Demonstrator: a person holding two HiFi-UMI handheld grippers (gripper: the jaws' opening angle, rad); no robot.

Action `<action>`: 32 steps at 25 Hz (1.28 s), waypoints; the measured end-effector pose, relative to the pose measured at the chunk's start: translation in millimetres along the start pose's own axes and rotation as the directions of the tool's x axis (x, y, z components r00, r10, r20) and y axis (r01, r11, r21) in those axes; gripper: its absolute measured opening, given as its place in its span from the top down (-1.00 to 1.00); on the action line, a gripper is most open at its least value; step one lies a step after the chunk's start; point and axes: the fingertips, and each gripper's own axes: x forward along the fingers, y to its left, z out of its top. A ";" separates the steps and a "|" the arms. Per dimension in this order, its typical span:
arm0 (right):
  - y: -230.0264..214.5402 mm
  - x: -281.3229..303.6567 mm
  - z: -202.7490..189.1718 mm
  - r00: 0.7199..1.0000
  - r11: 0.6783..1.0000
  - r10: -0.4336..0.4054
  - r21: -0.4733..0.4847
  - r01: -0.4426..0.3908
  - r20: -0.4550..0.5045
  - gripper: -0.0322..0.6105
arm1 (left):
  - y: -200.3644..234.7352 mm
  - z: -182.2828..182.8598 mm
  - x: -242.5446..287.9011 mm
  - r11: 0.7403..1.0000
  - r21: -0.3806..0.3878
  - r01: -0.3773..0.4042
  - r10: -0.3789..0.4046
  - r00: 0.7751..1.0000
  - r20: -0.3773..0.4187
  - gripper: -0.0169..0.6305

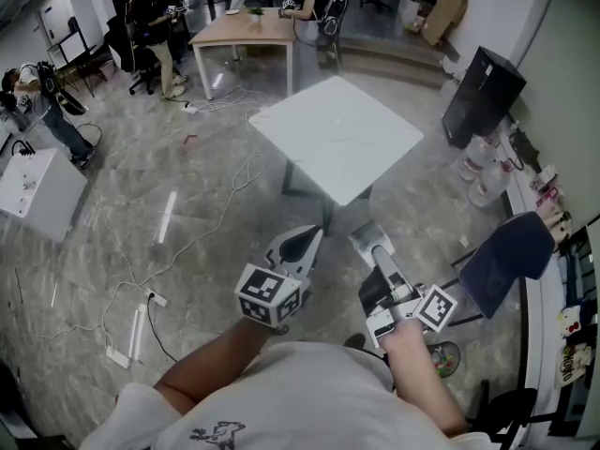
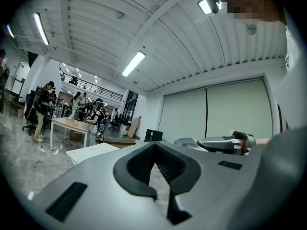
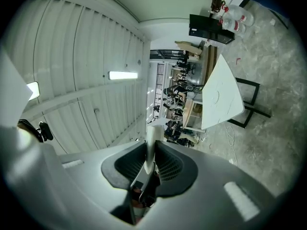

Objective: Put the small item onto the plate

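A white square table [image 1: 319, 120] stands ahead of me on the marble floor. A faint round outline on its top looks like a white plate [image 1: 351, 137]; the right gripper view shows it too [image 3: 217, 96]. My right gripper [image 1: 368, 238] is held in the air short of the table, shut on a thin white item [image 3: 149, 143] that sticks out past its tips. To its left, my left gripper [image 1: 307, 240] is also in the air, jaws together with nothing between them. In the left gripper view the right gripper [image 2: 225, 143] shows beside it.
A black cabinet [image 1: 483, 92] and water bottles [image 1: 478, 172] stand right of the table. A blue chair [image 1: 506, 251] is close on my right. Cables and a power strip [image 1: 141, 317] lie on the floor at left. People sit around a wooden table [image 1: 246, 28] behind.
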 end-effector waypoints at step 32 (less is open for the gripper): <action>-179.1 169.5 300.7 0.972 0.991 0.025 0.135 0.007 -0.236 0.73 | 93.5 4.5 351.2 0.972 -0.013 -0.236 0.236 0.972 0.012 0.93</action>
